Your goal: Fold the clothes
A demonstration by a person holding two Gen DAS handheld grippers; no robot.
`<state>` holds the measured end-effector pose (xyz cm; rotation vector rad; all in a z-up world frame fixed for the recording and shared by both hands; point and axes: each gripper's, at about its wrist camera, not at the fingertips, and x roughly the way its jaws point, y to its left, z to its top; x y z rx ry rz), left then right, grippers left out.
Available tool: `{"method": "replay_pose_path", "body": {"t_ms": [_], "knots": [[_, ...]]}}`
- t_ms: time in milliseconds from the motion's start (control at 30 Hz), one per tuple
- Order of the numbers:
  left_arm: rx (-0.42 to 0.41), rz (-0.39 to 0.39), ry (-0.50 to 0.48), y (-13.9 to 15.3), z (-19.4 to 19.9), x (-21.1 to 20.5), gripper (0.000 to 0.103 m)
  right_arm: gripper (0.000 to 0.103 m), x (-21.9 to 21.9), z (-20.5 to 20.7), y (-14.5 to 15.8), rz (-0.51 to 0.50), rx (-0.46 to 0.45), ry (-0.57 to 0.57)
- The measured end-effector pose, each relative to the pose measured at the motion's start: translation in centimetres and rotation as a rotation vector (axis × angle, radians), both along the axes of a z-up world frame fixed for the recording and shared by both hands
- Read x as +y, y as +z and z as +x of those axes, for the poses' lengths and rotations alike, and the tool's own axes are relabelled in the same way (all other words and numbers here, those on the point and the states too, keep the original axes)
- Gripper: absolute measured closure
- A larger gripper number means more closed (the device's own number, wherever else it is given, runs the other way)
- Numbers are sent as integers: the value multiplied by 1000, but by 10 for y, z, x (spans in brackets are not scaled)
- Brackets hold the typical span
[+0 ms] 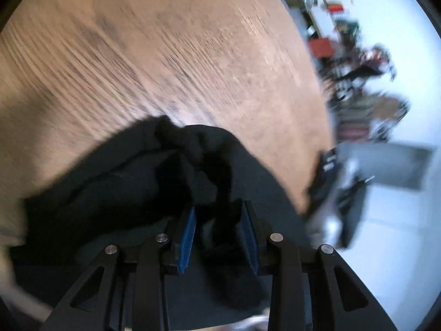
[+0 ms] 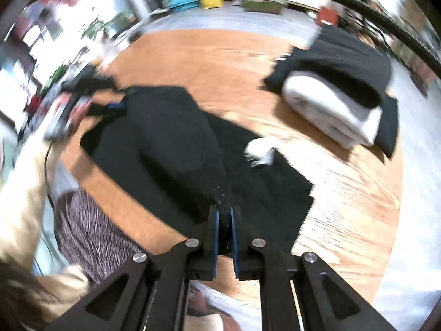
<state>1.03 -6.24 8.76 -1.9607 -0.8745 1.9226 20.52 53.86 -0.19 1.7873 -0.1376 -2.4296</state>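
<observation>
A black garment (image 2: 165, 138) lies spread across the round wooden table (image 2: 220, 60), with a white label (image 2: 261, 149) showing on it. My right gripper (image 2: 224, 211) is shut on its near edge, a thin fold pinched between the blue pads. In the right wrist view my left gripper (image 2: 114, 107) holds the far corner, at the upper left. The left wrist view shows bunched black cloth (image 1: 110, 182) filling the gap of the left gripper (image 1: 219, 209), above the table (image 1: 165, 55). Both views are blurred.
A stack of folded clothes, white (image 2: 330, 115) under black (image 2: 344, 55), sits at the table's far right. A cream sleeve (image 2: 24, 179) and patterned fabric (image 2: 91, 231) are at the near left. A black cable (image 2: 386, 13) crosses the top right. Cluttered floor surrounds the table.
</observation>
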Motion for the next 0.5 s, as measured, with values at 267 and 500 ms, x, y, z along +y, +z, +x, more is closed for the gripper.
{"method": "replay_pose_path", "body": {"t_ms": [267, 500], "knots": [[91, -398, -308, 64, 18, 54, 69, 62, 40, -6, -129, -20, -281, -154], [357, -526, -404, 51, 8, 251, 68, 42, 8, 41, -57, 271, 71, -112]]}}
